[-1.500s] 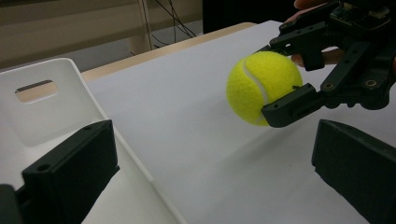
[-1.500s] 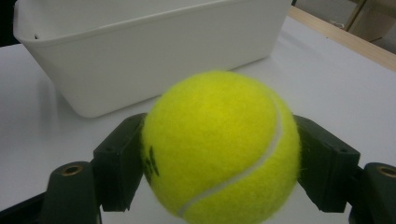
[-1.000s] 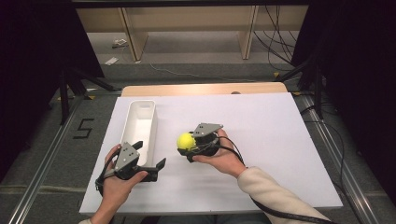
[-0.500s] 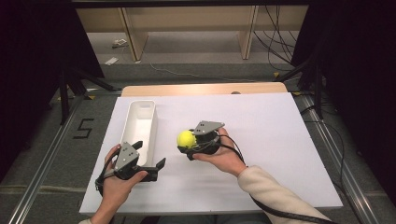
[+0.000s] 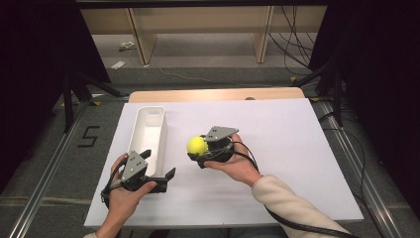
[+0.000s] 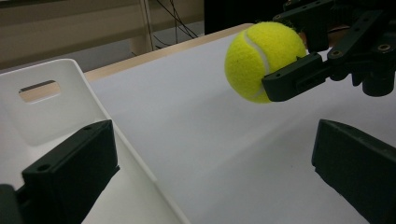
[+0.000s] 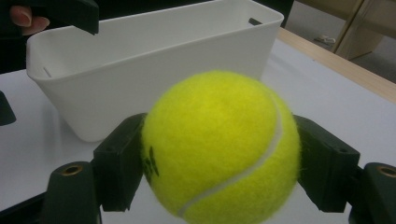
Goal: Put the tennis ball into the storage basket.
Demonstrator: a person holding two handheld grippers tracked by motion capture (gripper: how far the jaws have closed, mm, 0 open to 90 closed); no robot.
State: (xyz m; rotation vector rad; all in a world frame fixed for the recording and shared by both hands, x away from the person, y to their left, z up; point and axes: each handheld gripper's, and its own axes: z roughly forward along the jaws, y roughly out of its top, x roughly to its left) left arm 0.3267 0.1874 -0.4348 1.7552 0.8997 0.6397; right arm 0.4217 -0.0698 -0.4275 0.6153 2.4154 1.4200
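Note:
A yellow tennis ball (image 5: pixel 196 144) is held just above the white table sheet (image 5: pixel 277 148), with my right gripper (image 5: pixel 198 149) shut on it. In the right gripper view the ball (image 7: pixel 219 144) is pinched between both black jaws. A white oblong bin (image 5: pixel 148 130) lies to the left of the ball, empty as far as I see. My left gripper (image 5: pixel 158 164) stands open at the bin's near end, nothing between its jaws. From the left gripper view (image 6: pixel 212 179) the ball (image 6: pixel 259 60) hangs ahead to the right, and the bin's wall (image 6: pixel 51 107) is at left.
The wooden table edge (image 5: pixel 218 94) runs along the far side of the sheet. Beyond it are floor, cables and wooden shelf legs (image 5: pixel 262 39). Dark curtains flank both sides. Bare sheet lies to the right of the right hand.

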